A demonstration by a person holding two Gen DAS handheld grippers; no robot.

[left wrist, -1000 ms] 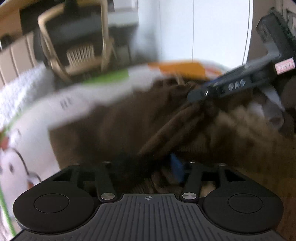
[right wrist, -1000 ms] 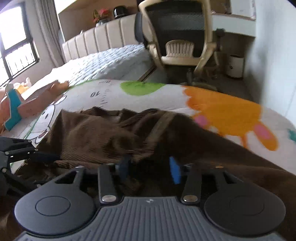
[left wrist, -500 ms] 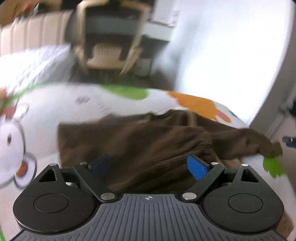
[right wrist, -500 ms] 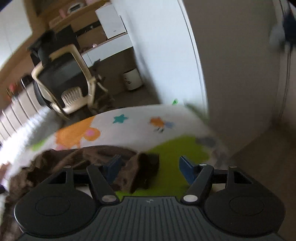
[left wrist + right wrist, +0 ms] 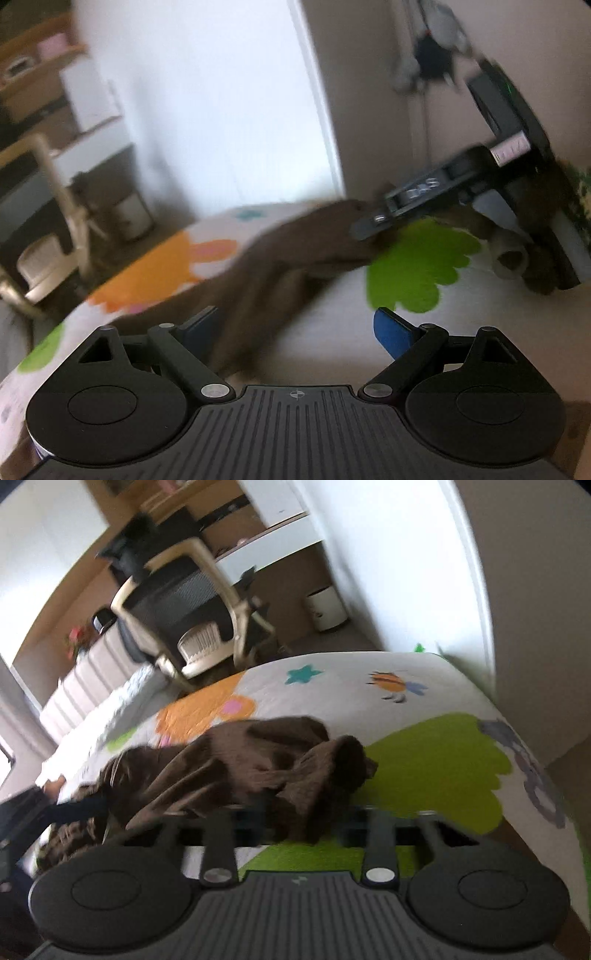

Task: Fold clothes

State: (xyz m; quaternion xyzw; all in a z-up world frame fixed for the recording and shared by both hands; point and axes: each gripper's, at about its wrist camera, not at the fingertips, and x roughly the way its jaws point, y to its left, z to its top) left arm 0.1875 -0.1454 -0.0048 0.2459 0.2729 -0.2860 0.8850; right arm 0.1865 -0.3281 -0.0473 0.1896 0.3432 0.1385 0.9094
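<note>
The brown knit garment (image 5: pixel 251 768) lay crumpled on the cartoon-print bed cover (image 5: pixel 351 698), bunched between the cover's orange flower and its large green patch (image 5: pixel 436 768), with one end rising in a peak at the edge of that patch. The right tool (image 5: pixel 295 823) was closed down on the near fold of the garment, its fingers drawn close together with brown cloth between them (blur softened the fingertips). In the left wrist view the left tool (image 5: pixel 295 328) stood open, blue pads (image 5: pixel 388 328) well apart, and a stretched length of the garment (image 5: pixel 266 280) ran from between them toward the green patch (image 5: pixel 417 266), where the right tool (image 5: pixel 373 221) pinched its far end. Beyond the garment, past the bed cover's far edge, stood a beige office chair (image 5: pixel 188 602) and a small white bin (image 5: pixel 327 607) by the white wall.
</note>
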